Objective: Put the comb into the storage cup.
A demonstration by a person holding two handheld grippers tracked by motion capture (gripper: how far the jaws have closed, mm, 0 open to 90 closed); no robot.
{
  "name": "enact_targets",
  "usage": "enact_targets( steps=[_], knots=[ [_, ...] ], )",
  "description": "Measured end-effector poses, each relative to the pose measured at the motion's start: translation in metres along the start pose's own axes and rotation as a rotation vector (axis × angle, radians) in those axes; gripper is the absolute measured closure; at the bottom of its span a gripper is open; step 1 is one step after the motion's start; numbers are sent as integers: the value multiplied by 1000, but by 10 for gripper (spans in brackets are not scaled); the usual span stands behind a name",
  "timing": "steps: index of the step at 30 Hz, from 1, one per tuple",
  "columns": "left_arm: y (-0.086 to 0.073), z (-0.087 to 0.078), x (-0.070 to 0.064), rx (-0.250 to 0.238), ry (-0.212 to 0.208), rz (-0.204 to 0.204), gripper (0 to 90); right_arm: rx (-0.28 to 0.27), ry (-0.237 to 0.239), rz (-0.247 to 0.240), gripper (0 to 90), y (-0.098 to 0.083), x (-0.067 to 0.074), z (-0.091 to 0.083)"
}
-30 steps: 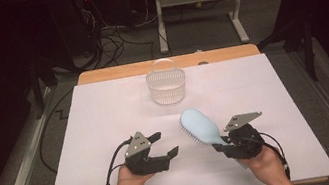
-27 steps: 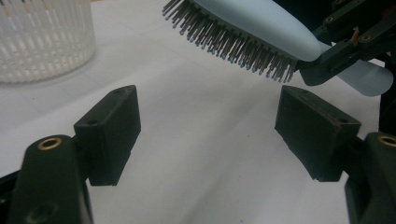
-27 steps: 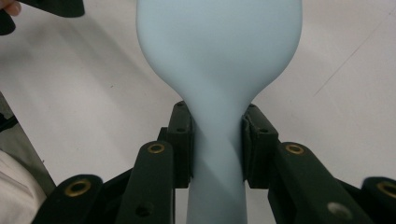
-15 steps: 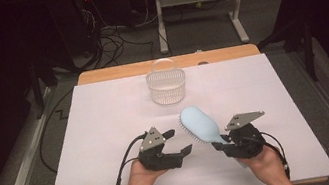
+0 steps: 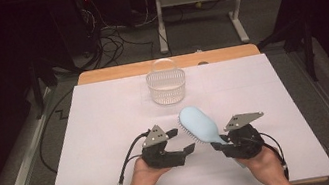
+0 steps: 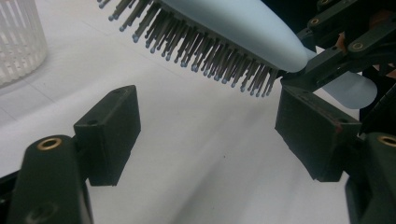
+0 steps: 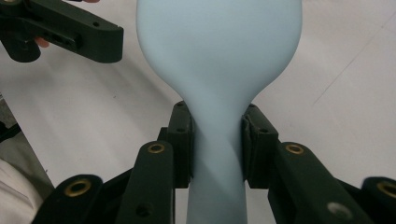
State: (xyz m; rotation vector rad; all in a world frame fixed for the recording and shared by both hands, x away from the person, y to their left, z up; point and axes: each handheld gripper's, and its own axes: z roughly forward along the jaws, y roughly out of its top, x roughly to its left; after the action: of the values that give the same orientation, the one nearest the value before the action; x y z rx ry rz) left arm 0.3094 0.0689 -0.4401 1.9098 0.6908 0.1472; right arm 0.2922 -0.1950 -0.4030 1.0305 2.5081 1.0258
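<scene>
High view, left to right: we see the left gripper low on the white table cover, held from below by the left hand, forearm coming in from the bottom edge. Its jaws stand wide apart with nothing between them, pointing right and slightly away toward the hairbrush. Cable trails off its left side.

Just right of it we note the light blue hairbrush, head up and to the left, handle running down-right into the right gripper. The brush head sits close beside the left gripper's far jaw tip, apart from it. Right hand cups the right gripper from below, with a grey plate on top of it.

Left gripper view: the bristles hang over the table above the gap between the two pads, not touching either. The right gripper's jaws clamp the brush's neck at upper right.

Right gripper view: both pads press on the narrow neck of the hairbrush, smooth back facing the camera, so we mark it as grasping the brush. The left gripper shows at top left.

A clear ribbed basket stands farther back near the table's middle, well apart from both grippers. We can read no writing or labels anywhere.
</scene>
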Motion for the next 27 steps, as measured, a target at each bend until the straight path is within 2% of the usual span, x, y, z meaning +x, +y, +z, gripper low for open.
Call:
enact_targets(
  steps=[13, 27],
  knots=[
    [3, 7, -4, -5, -26, -10, 189, -18, -6, -7, 701, 1, 3, -2],
    [8, 12, -8, -3, -53, -16, 173, -26, -3, -33, 701, 4, 9, 5]
  ],
)
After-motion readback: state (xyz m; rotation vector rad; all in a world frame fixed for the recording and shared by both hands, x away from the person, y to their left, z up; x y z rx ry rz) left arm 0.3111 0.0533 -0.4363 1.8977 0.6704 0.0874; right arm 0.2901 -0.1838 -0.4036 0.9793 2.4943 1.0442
